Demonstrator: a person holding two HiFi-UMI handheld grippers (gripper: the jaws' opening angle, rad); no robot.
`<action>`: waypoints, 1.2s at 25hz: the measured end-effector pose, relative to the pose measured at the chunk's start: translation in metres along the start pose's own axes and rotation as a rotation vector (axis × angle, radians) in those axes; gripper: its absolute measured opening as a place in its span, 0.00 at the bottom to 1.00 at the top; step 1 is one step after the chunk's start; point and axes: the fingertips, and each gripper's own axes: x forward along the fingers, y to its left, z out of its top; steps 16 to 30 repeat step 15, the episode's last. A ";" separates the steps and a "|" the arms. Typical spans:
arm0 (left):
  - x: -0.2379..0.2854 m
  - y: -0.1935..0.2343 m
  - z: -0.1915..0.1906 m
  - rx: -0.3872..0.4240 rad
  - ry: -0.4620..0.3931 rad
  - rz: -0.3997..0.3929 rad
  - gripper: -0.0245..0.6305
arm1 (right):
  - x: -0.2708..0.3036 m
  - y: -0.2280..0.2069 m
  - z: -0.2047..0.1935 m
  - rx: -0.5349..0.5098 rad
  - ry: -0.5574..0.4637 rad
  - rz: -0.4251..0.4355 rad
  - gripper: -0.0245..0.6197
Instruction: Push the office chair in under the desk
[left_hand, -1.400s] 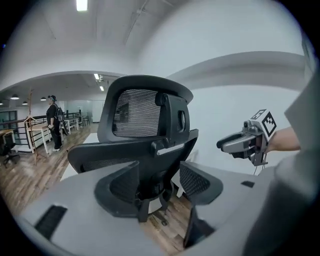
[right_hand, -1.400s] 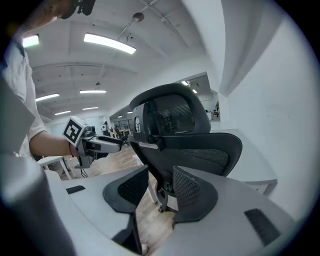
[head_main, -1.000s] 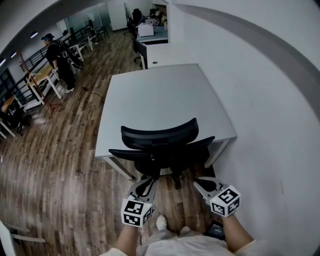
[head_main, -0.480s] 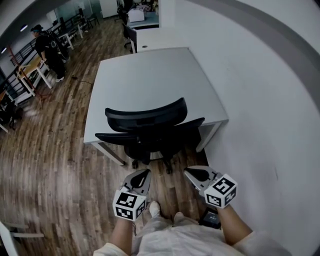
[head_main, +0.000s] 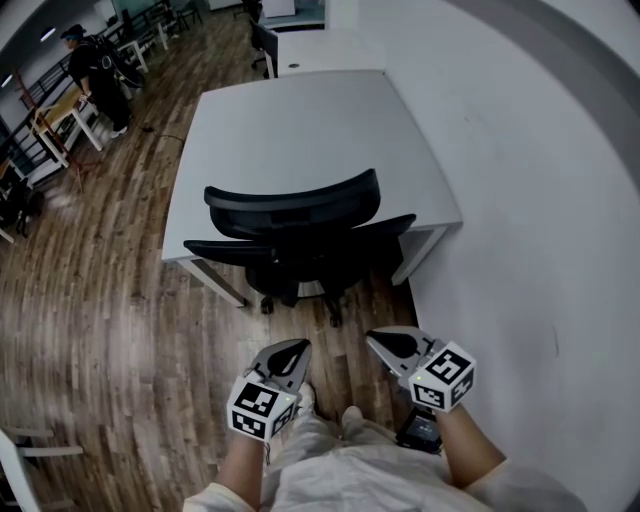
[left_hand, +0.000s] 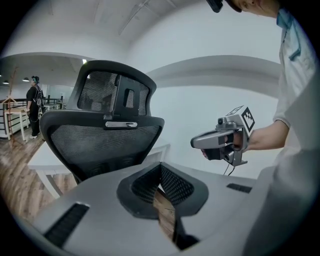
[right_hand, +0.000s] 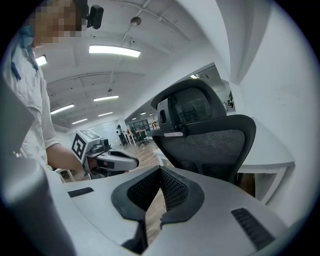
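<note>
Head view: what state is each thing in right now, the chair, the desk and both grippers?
office chair: upright at the desk's near edge, backrest toward the person, touched by neither gripper.
desk: standing beside the white wall.
left gripper: jaws shut, empty, short of the chair.
right gripper: jaws shut, empty, short of the chair.

the black mesh chair (head_main: 300, 250) with a curved headrest stands upright at the near edge of the pale grey desk (head_main: 290, 130), backrest turned away from the desk, seat mostly hidden under the top, castors on the wood floor (head_main: 120, 330) just outside the edge.
</note>
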 end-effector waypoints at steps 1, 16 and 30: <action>0.000 -0.001 -0.002 -0.004 0.003 -0.003 0.04 | 0.001 0.001 0.000 0.000 0.000 0.008 0.09; 0.000 -0.002 0.001 -0.044 -0.025 -0.033 0.04 | 0.005 0.000 -0.001 0.025 -0.014 0.054 0.09; 0.000 -0.002 0.001 -0.044 -0.025 -0.033 0.04 | 0.005 0.000 -0.001 0.025 -0.014 0.054 0.09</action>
